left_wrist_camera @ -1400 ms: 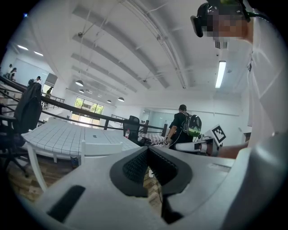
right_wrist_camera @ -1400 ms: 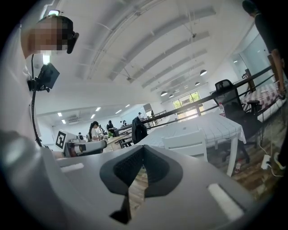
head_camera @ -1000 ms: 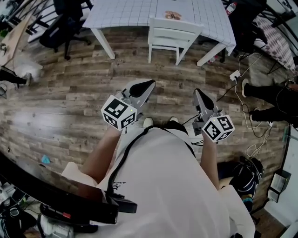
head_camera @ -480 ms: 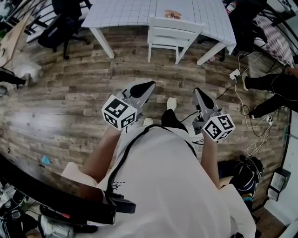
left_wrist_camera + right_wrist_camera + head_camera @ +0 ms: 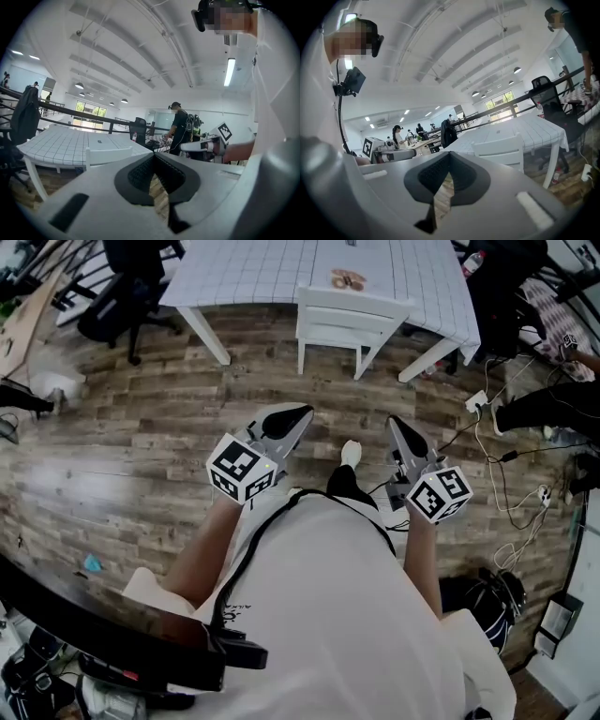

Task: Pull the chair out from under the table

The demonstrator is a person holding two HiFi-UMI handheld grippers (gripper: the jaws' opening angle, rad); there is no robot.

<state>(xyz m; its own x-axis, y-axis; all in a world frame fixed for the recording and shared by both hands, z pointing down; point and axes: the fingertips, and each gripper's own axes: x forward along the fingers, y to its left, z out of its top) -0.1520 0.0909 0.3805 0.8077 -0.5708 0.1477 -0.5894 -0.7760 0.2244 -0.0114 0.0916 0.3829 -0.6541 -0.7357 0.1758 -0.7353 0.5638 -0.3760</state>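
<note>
A white chair (image 5: 349,317) stands tucked under the near edge of a white table (image 5: 272,268) with a grid-patterned top, its backrest facing me. The chair's backrest (image 5: 108,154) also shows in the left gripper view, and the same backrest (image 5: 499,147) in the right gripper view. My left gripper (image 5: 298,414) is shut and empty, well short of the chair. My right gripper (image 5: 397,424) is likewise shut and empty, held level with the left one. Both point toward the chair across bare wooden floor.
A black office chair (image 5: 127,292) stands left of the table. Cables and a power strip (image 5: 480,399) lie on the floor at the right, near another person's legs (image 5: 548,404). A small plate of food (image 5: 348,279) rests on the table. My own foot (image 5: 351,454) shows between the grippers.
I have stepped forward: one foot now shows between the grippers. The person at the right has shifted their legs.
</note>
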